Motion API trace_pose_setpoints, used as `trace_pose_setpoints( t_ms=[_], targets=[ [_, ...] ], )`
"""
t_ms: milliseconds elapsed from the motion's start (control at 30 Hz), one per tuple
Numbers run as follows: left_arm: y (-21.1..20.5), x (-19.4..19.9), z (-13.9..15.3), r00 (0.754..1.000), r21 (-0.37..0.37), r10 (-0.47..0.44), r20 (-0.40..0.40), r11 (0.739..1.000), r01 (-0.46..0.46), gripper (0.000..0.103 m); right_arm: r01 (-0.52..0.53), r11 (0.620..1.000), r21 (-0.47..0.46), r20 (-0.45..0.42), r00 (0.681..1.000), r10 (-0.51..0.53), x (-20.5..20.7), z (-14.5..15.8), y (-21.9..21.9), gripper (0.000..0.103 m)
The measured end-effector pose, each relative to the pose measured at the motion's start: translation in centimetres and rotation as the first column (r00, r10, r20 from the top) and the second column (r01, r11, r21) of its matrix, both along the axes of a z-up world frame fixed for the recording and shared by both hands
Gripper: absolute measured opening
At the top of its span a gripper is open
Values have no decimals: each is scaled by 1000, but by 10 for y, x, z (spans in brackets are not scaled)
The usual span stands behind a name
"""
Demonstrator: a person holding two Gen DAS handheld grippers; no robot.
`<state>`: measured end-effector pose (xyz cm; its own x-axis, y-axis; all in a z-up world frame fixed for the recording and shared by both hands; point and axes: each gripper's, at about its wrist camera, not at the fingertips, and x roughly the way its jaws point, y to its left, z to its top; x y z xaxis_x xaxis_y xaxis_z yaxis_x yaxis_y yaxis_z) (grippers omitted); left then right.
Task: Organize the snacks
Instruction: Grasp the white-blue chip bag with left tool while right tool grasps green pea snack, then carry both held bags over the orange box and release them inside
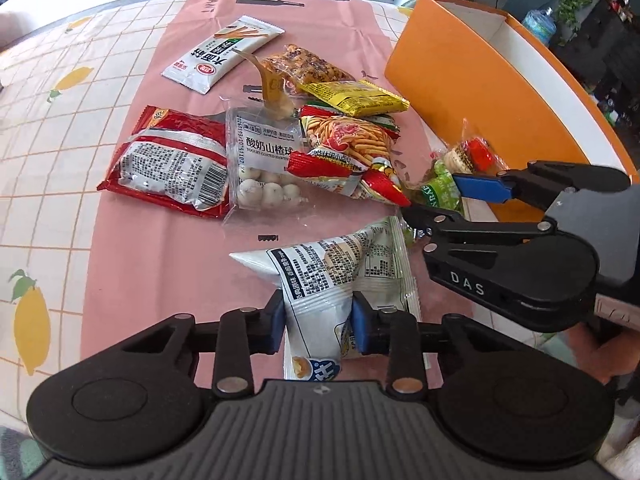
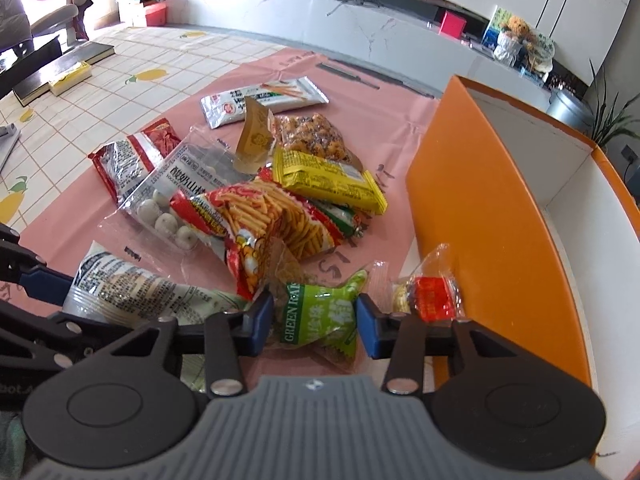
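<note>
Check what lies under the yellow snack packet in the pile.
The yellow packet rests on a red-and-green wrapper and overlaps the top edge of the red fries-print bag. How much of that wrapper continues beneath it, and whether anything else lies there, is hidden.

ten snack packets [image 1: 192, 160] lie beside one orange box [image 1: 472, 92], with two tools [image 1: 318, 320] present.

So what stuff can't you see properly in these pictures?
- Orange box: its floor is hidden by its own near wall in both views, so I can't tell whether anything is inside.
- White bag in the left gripper: its front picture is cut off behind the gripper body, left view.
- Green packet between the right gripper pads: its name is crumpled, only partly readable.
- Snacks under the red fries bag: mostly covered.
</note>
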<state>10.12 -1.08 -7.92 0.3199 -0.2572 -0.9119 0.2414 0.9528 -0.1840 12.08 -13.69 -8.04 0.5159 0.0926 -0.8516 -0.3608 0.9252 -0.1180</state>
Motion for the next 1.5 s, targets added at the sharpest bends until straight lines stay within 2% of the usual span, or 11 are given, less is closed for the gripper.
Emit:
trace_pose_setpoints(
  t_ms=[133,333,467,567,700,867,933,1133,1233,1333,1500],
  targets=[
    [-5,-9,10,998,64,-56,8,996,55,35,-34,999,-19,-70,997,32,-4,7,-2,42],
    [-10,-17,29,990,101,-138,4,985,137,35,-77,997,-32,-118,990,73,-14,25,-14,42],
    [-27,-25,40,973,195,-232,22,955,223,35,-132,990,-42,-127,984,126,-25,42,-17,42],
    [-44,-30,46,950,283,-309,36,915,287,35,-183,981,-63,-127,977,174,-32,55,-18,42],
    [-66,-35,60,901,348,-431,44,852,391,35,-255,960,-117,-123,963,240,-41,71,-23,42],
    [-93,-37,83,804,406,-593,49,747,526,35,-320,932,-169,-139,944,299,-42,92,-38,42],
    [-103,-32,96,773,434,-630,69,717,545,35,-333,925,-181,-144,940,310,-40,102,-48,42],
    [-135,-11,150,705,455,-678,208,705,543,35,-287,942,-175,-86,957,276,-28,147,-90,42],
    [-156,0,165,671,449,-696,253,699,556,35,-251,947,-198,-66,968,243,-18,161,-111,42],
    [-178,11,162,634,452,-724,274,678,580,35,-229,947,-226,-89,973,214,-6,154,-129,42],
    [-212,41,132,601,430,-767,226,632,645,35,-232,945,-229,-171,966,196,8,120,-155,42]
  ],
)
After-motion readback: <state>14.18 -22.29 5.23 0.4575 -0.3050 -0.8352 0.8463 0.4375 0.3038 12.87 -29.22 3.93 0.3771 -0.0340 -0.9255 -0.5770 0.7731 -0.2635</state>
